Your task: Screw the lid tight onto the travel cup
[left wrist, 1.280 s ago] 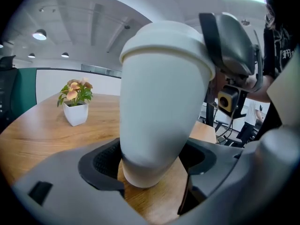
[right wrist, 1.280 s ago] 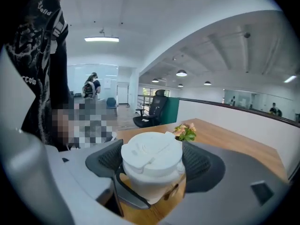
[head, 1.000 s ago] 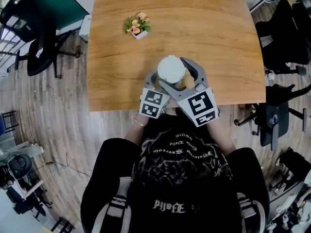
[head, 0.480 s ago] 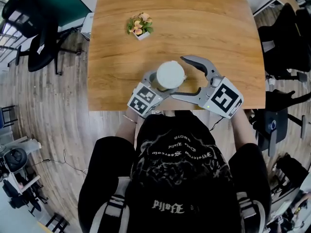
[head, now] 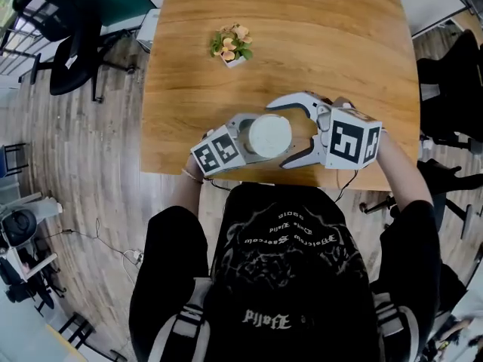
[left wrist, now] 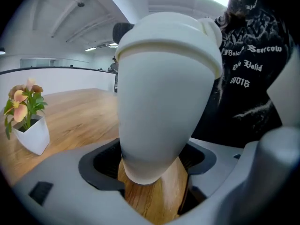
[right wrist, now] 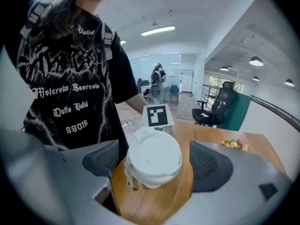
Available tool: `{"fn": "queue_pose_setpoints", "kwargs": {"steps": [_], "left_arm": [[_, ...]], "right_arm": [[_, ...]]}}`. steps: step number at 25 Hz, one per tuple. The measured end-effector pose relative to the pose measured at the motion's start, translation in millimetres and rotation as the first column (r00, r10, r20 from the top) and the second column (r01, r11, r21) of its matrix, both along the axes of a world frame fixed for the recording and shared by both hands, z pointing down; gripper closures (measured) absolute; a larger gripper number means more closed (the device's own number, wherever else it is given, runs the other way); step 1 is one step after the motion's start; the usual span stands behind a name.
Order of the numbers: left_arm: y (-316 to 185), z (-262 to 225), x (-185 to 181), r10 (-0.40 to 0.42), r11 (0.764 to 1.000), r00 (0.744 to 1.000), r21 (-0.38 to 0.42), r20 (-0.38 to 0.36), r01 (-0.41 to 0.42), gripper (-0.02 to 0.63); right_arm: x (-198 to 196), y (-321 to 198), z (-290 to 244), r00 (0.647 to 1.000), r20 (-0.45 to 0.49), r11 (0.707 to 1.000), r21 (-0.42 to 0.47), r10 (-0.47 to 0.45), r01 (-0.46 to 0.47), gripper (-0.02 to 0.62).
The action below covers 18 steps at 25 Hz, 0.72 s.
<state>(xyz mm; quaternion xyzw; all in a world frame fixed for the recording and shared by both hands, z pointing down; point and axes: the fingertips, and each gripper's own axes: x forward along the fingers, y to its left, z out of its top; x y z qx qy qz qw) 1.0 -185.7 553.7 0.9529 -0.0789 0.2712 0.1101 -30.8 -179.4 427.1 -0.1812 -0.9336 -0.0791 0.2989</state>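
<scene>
The travel cup (left wrist: 159,102) is white, with a white lid (head: 269,135) on top, and stands on the wooden table (head: 302,36) near its front edge. My left gripper (head: 253,138) comes in from the left and is shut on the cup's lower body; in the left gripper view the dark pads (left wrist: 101,165) flank it. My right gripper (head: 278,134) reaches in from the right. Its jaws have just been opening and now stand wide on either side of the lid (right wrist: 154,156), with a gap at each pad (right wrist: 211,165).
A small white pot of flowers (head: 232,45) sits at the table's far left. Black office chairs stand on the floor to the left (head: 64,44) and to the right (head: 453,89). The person's torso is close behind the table's near edge.
The right gripper swung from the near side round to the cup's right, rolled, and its jaws came off the lid and widened. The left gripper turned slightly and kept hold of the cup.
</scene>
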Motion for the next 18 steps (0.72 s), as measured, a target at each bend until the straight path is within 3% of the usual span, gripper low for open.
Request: {"fn": "queue_pose_setpoints", "kwargs": {"steps": [4,7,12,18], "left_arm": [[-1.1,0.2,-2.3,0.028,1.000,1.000,-0.013,-0.002,-0.028,0.213],[-3.1,-0.3,-2.8,0.009,1.000,1.000,-0.018,-0.014,-0.009,0.213],[-3.4,-1.1,-4.0,-0.058,0.998,0.997,-0.022,-0.049,0.057,0.213],[-4.6,-1.5,-4.3,-0.151,0.989,0.985,-0.018,-0.083,0.150,0.212]], "right_arm": [[-11.2,3.3,6.5,0.984,-0.067,0.985,0.034,-0.168,0.170,0.133],[-13.5,4.5,14.2,0.973,-0.111,0.978,0.008,-0.204,0.207,0.169],[-17.1,4.8,13.8,0.987,-0.098,0.991,0.012,-0.130,0.132,0.175],[-19.3,-0.3,11.1,0.995,-0.032,0.996,-0.019,0.090,-0.090,0.178]]}}
